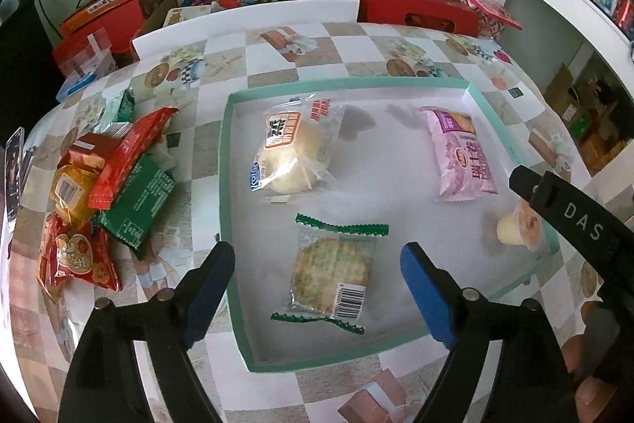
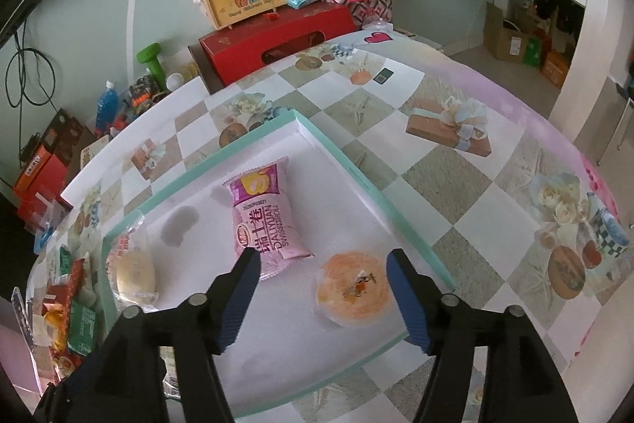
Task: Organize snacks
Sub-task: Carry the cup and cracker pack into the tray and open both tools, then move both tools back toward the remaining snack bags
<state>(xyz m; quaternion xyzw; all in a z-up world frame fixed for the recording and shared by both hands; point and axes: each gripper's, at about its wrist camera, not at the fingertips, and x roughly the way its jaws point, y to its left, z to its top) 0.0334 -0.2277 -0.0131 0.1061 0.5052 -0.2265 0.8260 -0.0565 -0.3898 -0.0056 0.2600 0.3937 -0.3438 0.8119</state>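
From the left wrist, the left gripper [image 1: 313, 288] is hanging over the tray [image 1: 228, 161] with its fingers wide apart, the cracker [image 1: 332, 271] lying loose between them on the tray floor. A bun [image 1: 295, 155], a pink roll [image 1: 461, 153] and a jelly cup [image 1: 517, 224] are lying in the tray too; a snack pile [image 1: 107, 193] is sitting left of it. From the right wrist, the right gripper [image 2: 323, 294] is hovering with fingers spread, the jelly cup [image 2: 352, 288] resting untouched between them beside the pink roll [image 2: 265, 221].
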